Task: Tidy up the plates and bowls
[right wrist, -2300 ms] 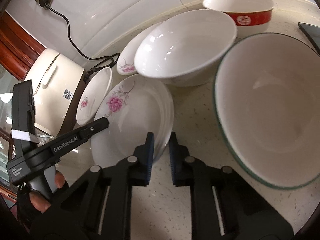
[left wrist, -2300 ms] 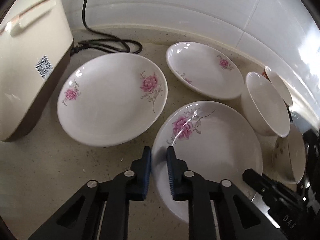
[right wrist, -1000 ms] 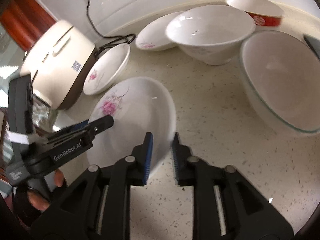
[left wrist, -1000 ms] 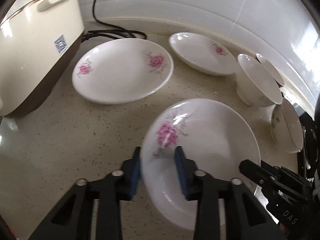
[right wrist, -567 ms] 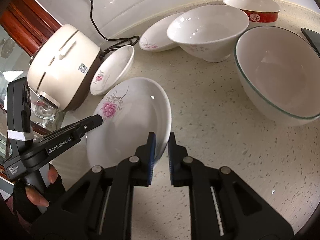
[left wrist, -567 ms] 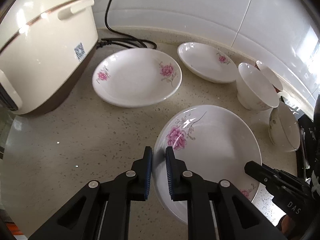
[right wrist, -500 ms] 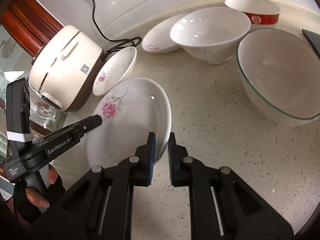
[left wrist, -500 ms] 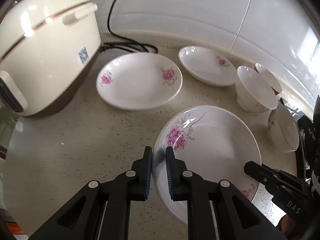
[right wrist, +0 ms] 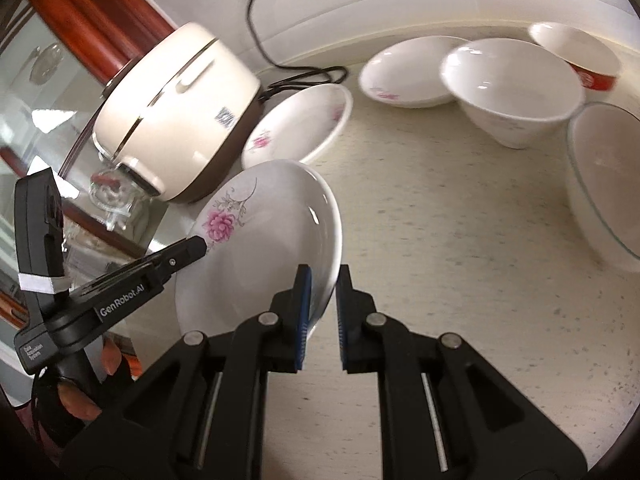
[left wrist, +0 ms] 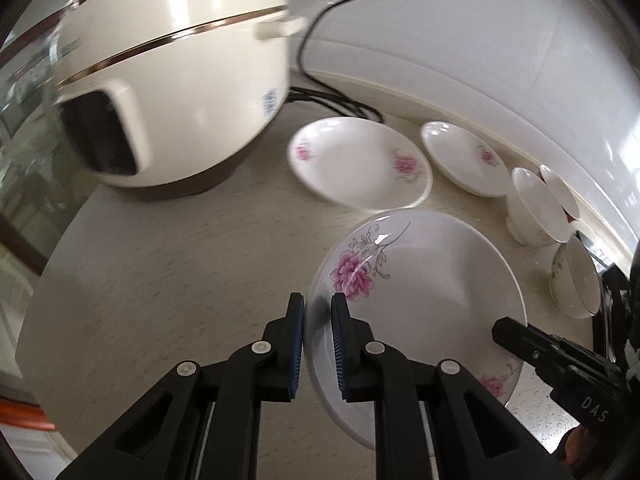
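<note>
Left gripper (left wrist: 317, 336) is clamped on the near-left rim of the floral plate (left wrist: 424, 284), blue pads either side of the rim edge; right gripper (right wrist: 322, 312) is pinched on the opposite rim of the same plate, rim between its pads. Both sets of jaws have just closed down onto the rim, plate between them. Plate looks held off the countertop (right wrist: 448, 208) and tilted, carried two-handed, in front of the rice cooker (left wrist: 172, 76); exact clearance from the counter can't be told. Handling: glazed ceramic, stiff, fairly weighty for a thin rim pinch, slick under the pads, will chip or shatter if dropped or knocked. Opposite-rim grips are the sensible hold; keep it near level so it doesn't pivot out of the pads. Outward: second floral plate (left wrist: 360, 164) lies just beyond, beside the cooker, likely the stack target judging by matching size. Smaller floral plate (left wrist: 464, 158) further back near the wall. White bowl (right wrist: 512, 88) next to it, red-banded bowl (right wrist: 576, 60) behind that, large glass-rimmed bowl (right wrist: 604, 184) at the right edge. Black power cord (right wrist: 304, 76) trails behind the cooker. Person's hand (right wrist: 84, 392) on the left gripper's handle is visible low left in the right wrist view.
</note>
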The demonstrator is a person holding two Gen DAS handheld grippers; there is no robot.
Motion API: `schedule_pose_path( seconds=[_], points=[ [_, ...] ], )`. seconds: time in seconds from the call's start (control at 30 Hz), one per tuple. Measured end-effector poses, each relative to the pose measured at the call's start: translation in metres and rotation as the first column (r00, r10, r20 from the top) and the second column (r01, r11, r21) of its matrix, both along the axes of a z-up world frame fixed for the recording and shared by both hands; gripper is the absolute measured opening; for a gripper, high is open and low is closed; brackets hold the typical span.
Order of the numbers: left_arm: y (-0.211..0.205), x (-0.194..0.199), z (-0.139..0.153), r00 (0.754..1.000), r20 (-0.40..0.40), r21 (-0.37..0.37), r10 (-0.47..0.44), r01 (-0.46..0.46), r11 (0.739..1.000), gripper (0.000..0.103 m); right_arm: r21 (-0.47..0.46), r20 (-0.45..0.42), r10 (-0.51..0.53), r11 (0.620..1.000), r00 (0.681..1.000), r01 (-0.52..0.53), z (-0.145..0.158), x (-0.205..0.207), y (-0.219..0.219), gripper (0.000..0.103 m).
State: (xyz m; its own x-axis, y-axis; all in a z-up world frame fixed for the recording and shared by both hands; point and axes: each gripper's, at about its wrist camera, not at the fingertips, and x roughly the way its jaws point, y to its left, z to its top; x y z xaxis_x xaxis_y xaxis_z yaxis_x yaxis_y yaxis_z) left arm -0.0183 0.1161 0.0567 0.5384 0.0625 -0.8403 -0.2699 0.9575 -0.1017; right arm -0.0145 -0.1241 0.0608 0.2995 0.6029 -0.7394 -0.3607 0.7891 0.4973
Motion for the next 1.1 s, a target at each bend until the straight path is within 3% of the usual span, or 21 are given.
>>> schedule_pose_path(
  seconds=[0.53,1.1],
  points=[
    [0.067,-0.039,-0.004,0.982,-0.018,-0.018,0.191,-0.191,0.981,0.015,-0.014,0.029,0.192,0.981,0.981,-0.192,0.006,-0.002,0.075,0.015],
    [0.111,-0.052,-0.018,0.948,-0.045,-0.028,0.314,-0.315,0.949,0.015,-0.045,0.023,0.300,0.953,0.954,-0.299,-0.001,-0.007,0.128,0.015]
  ],
)
